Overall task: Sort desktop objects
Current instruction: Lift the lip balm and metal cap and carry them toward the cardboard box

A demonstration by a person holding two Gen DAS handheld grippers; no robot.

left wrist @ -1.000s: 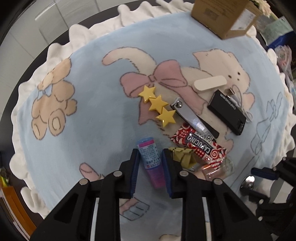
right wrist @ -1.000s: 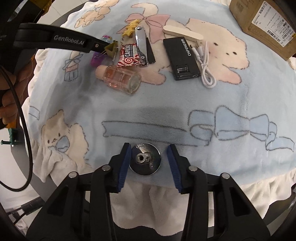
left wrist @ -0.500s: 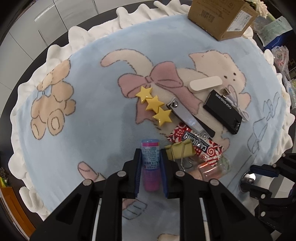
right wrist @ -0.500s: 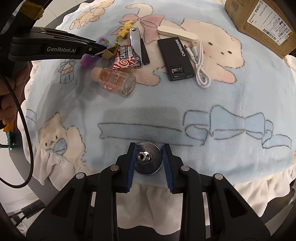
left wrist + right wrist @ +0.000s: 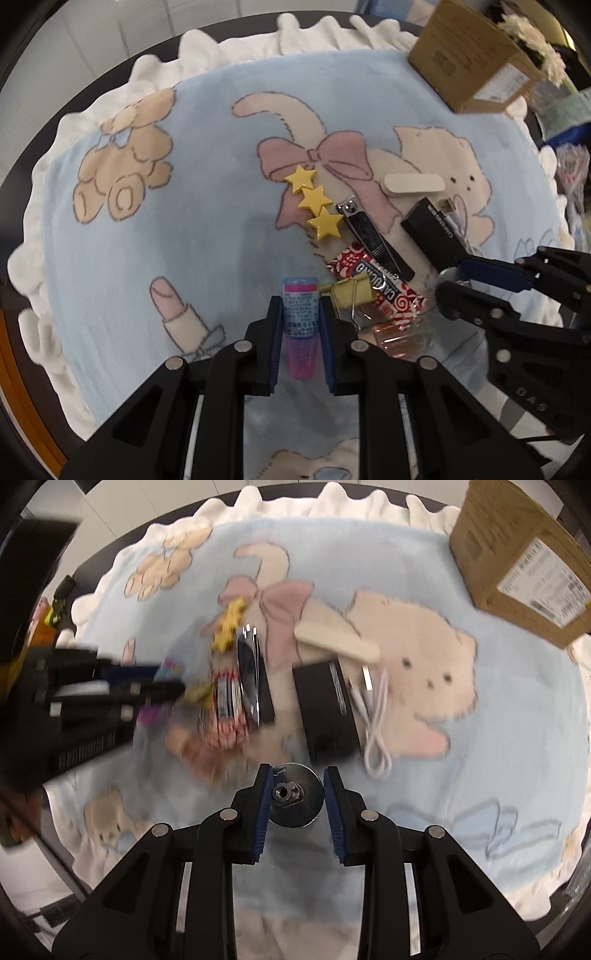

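My left gripper (image 5: pixel 300 317) is shut on a small pink tube with a blue printed label (image 5: pixel 300 314), held just above the blue blanket (image 5: pixel 166 229). A yellow binder clip (image 5: pixel 349 295) lies against its right finger. My right gripper (image 5: pixel 296 794) is shut on a round metal disc with a nut at its centre (image 5: pixel 293 797), lifted over the blanket (image 5: pixel 498 746) near the other items. The right gripper shows in the left wrist view (image 5: pixel 448 282), over a clear glass bottle of pink liquid (image 5: pixel 402 332).
On the blanket lie a yellow three-star clip (image 5: pixel 314 205), nail clippers (image 5: pixel 365 230), a red candy packet (image 5: pixel 373 277), a black power bank (image 5: pixel 327 705) with white cable (image 5: pixel 376 731), and a beige nail file (image 5: pixel 413 183). A cardboard box (image 5: pixel 517 554) stands far right.
Both grippers have gone from open to shut, the left on the pink tube and the right on the metal disc. The right one has lifted the disc forward toward the cluster of items.
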